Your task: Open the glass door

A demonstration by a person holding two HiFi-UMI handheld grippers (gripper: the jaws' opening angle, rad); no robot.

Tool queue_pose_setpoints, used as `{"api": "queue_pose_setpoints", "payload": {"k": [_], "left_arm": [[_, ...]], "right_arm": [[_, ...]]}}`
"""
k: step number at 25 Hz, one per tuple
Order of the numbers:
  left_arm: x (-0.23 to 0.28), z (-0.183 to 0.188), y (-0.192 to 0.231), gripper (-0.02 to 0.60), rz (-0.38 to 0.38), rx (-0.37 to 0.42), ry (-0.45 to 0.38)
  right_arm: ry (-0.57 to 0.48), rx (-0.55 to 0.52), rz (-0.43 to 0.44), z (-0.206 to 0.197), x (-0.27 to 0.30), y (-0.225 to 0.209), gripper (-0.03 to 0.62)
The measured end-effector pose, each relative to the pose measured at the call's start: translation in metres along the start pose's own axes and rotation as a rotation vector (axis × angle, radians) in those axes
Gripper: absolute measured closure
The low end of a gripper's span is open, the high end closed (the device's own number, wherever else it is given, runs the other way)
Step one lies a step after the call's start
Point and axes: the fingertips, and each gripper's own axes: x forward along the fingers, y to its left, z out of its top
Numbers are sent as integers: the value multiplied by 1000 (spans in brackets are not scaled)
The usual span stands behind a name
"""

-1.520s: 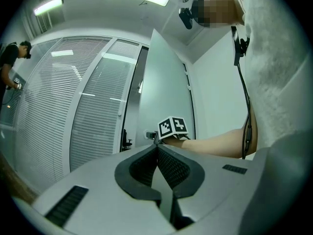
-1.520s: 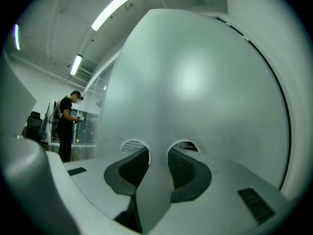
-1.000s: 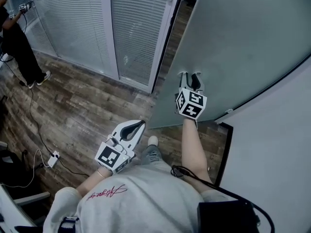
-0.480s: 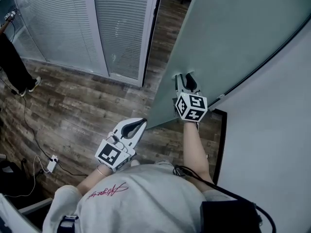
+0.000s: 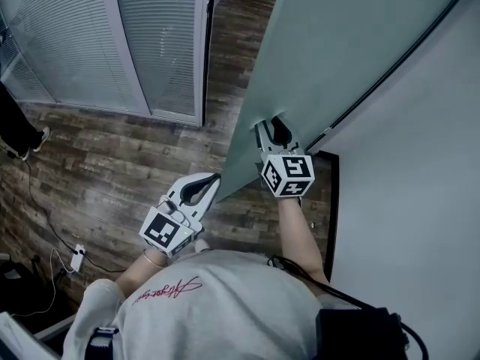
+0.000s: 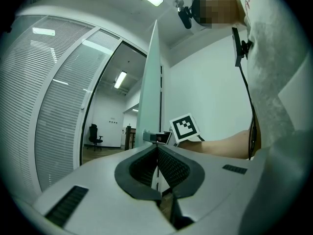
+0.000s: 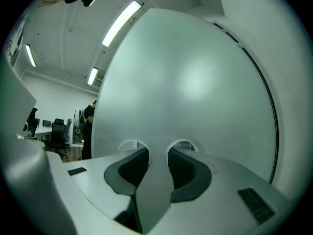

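The frosted glass door [image 5: 337, 43] stands ajar, swung away from me. In the left gripper view it shows edge-on as a tall pale door slab [image 6: 149, 92]. My right gripper [image 5: 268, 130] points level at the panel near its free edge. Its fingertips rest against the glass. In the right gripper view the right gripper [image 7: 159, 153] has its jaws a little apart. Only the door's grey surface [image 7: 195, 82] shows between them, with no handle in sight. My left gripper [image 5: 193, 192] hangs lower left over the floor. Its pads [image 6: 168, 163] are together and empty.
A partition of glass with blinds [image 5: 112, 43] runs along the left, beside a dark doorway gap [image 5: 210, 21]. A white wall [image 5: 420, 201] and the black door frame [image 5: 334, 201] close the right. A power strip with cables [image 5: 76, 259] lies on the wood floor. A bystander's leg [image 5: 15, 130] is at far left.
I have stepped forward with both grippers. The door has swung further away under the right gripper. The bystander has slid almost out of the head view at left.
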Motion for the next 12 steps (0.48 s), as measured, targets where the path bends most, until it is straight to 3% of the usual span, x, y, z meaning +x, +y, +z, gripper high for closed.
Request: {"api": "queue_pose_setpoints", "payload": {"k": [12], "left_arm": [[33,-6,-52,569,-40,-22,-19]], "right_arm": [[11,0,109,-2,-73,-6,462]]}}
